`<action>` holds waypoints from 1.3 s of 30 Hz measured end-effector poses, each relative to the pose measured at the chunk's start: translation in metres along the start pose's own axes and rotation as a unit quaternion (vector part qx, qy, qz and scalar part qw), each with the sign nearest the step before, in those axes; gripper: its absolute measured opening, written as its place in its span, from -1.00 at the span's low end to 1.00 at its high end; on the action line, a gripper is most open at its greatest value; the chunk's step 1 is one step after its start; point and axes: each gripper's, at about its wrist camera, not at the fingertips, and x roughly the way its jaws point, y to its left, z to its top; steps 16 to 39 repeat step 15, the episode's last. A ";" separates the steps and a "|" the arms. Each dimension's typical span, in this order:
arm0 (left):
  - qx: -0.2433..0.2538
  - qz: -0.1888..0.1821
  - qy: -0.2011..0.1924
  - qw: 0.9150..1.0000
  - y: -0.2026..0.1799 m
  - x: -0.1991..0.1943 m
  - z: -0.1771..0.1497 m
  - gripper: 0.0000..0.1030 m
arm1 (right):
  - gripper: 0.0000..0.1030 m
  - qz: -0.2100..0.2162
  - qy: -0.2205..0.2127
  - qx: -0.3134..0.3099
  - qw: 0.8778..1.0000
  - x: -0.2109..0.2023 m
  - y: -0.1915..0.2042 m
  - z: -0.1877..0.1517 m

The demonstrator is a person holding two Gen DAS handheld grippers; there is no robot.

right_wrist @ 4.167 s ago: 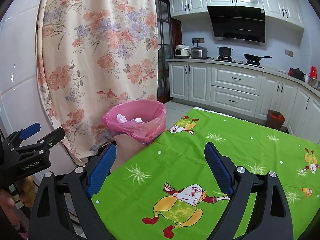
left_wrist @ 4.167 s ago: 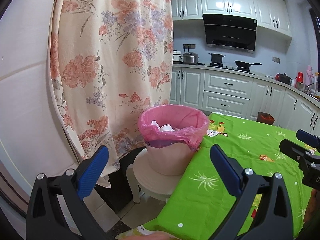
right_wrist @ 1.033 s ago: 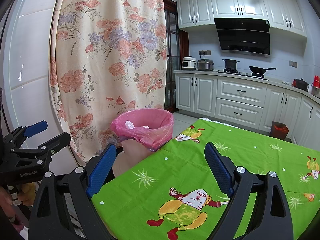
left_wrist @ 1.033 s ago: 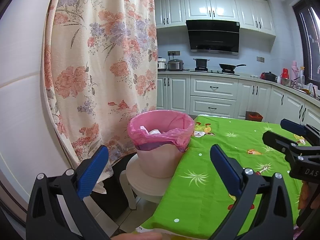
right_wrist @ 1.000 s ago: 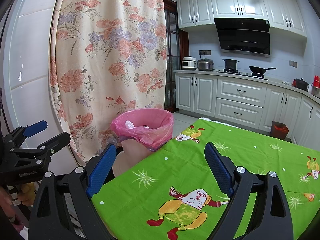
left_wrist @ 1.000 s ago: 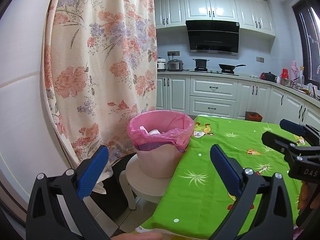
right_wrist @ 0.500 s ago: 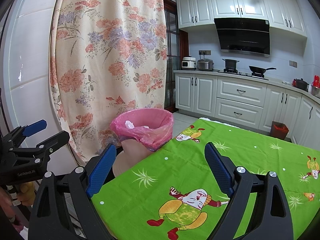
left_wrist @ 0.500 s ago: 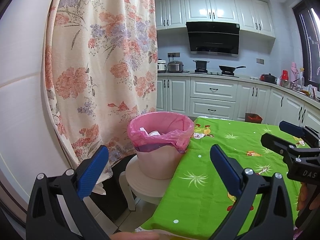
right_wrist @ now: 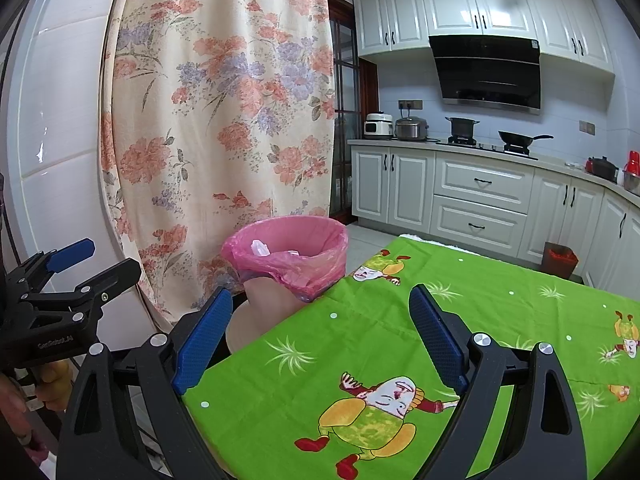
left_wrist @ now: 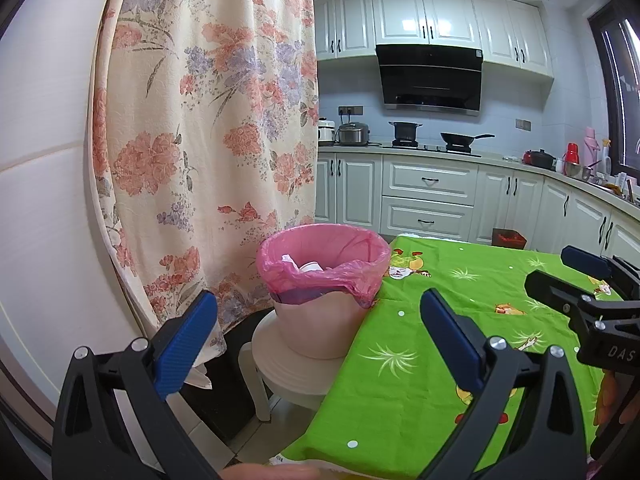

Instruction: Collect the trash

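The left gripper (left_wrist: 316,336) has its jaws spread wide, holding nothing and touching nothing; its two blue pads frame the bin at 12 o'clock in the left wrist view. The right gripper (right_wrist: 320,330) is likewise wide apart and empty, hanging above the green tablecloth (right_wrist: 400,344) without contact. Each gripper shows in the other's camera: the right one at 3 o'clock in the left view (left_wrist: 592,292), the left one at 9 o'clock in the right view (right_wrist: 72,276), both with jaws parted.

There is one trash bin (left_wrist: 320,320), a pale bucket lined with one pink bag (left_wrist: 340,276) folded over its rim. White scraps of trash (left_wrist: 308,266) lie inside; how many pieces cannot be told. The bin stands on one round white stool (left_wrist: 288,364), just beside the table's edge at the cloth's near left corner, the bag's overhang touching or nearly touching the cloth.

One floral curtain (left_wrist: 208,120) hangs close behind the bin at 10 o'clock. The cloth surface spreads open toward 3 o'clock, with floor beyond the table's far edge before the white cabinets (right_wrist: 476,196)
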 end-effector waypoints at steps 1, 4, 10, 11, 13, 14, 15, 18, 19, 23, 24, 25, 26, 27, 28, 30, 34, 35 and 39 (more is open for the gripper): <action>-0.002 -0.001 0.001 1.000 0.000 0.000 0.000 0.91 | 0.64 0.000 0.000 0.000 1.000 0.000 0.000 0.000; -0.005 -0.002 0.004 1.000 0.001 0.002 0.000 0.91 | 0.64 -0.001 0.000 -0.001 1.000 0.000 0.000 0.000; -0.009 -0.005 0.009 1.000 0.001 0.003 -0.002 0.91 | 0.64 0.002 0.003 -0.003 1.000 0.002 0.003 -0.002; -0.010 -0.006 0.009 1.000 0.001 0.003 -0.002 0.91 | 0.64 0.002 0.003 -0.003 1.000 0.002 0.003 -0.002; -0.010 -0.003 0.008 1.000 0.001 0.002 -0.003 0.91 | 0.64 0.002 0.002 -0.004 1.000 0.002 0.003 -0.002; -0.009 -0.002 0.008 1.000 0.001 0.002 -0.003 0.91 | 0.64 0.002 0.002 -0.003 1.000 0.002 0.002 -0.002; -0.010 -0.003 0.009 1.000 0.001 0.003 -0.003 0.91 | 0.64 0.002 0.002 -0.003 1.000 0.002 0.003 -0.002; -0.010 -0.003 0.009 1.000 0.001 0.003 -0.003 0.91 | 0.64 0.002 0.002 -0.003 1.000 0.002 0.003 -0.002; -0.010 -0.003 0.009 1.000 0.001 0.003 -0.003 0.91 | 0.64 0.002 0.002 -0.003 1.000 0.002 0.003 -0.002; -0.010 -0.003 0.009 1.000 0.001 0.003 -0.003 0.91 | 0.64 0.002 0.002 -0.003 1.000 0.002 0.003 -0.002; -0.010 -0.003 0.009 1.000 0.001 0.003 -0.003 0.91 | 0.64 0.002 0.002 -0.003 1.000 0.002 0.003 -0.002; -0.010 -0.003 0.009 1.000 0.001 0.003 -0.003 0.91 | 0.64 0.002 0.002 -0.003 1.000 0.002 0.003 -0.002; -0.010 -0.003 0.009 1.000 0.001 0.003 -0.003 0.91 | 0.64 0.002 0.002 -0.003 1.000 0.002 0.003 -0.002; -0.010 -0.003 0.009 1.000 0.001 0.003 -0.003 0.91 | 0.64 0.002 0.002 -0.003 1.000 0.002 0.003 -0.002; -0.010 -0.003 0.009 1.000 0.001 0.003 -0.003 0.91 | 0.64 0.002 0.002 -0.003 1.000 0.002 0.003 -0.002; -0.010 -0.003 0.009 1.000 0.001 0.003 -0.003 0.91 | 0.64 0.002 0.002 -0.003 1.000 0.002 0.003 -0.002; -0.010 -0.003 0.009 1.000 0.001 0.003 -0.003 0.91 | 0.64 0.002 0.002 -0.003 1.000 0.002 0.003 -0.002; -0.010 -0.003 0.009 1.000 0.001 0.003 -0.003 0.91 | 0.64 0.002 0.002 -0.003 1.000 0.002 0.003 -0.002; -0.010 -0.003 0.009 1.000 0.001 0.003 -0.003 0.91 | 0.64 0.002 0.002 -0.003 1.000 0.002 0.003 -0.002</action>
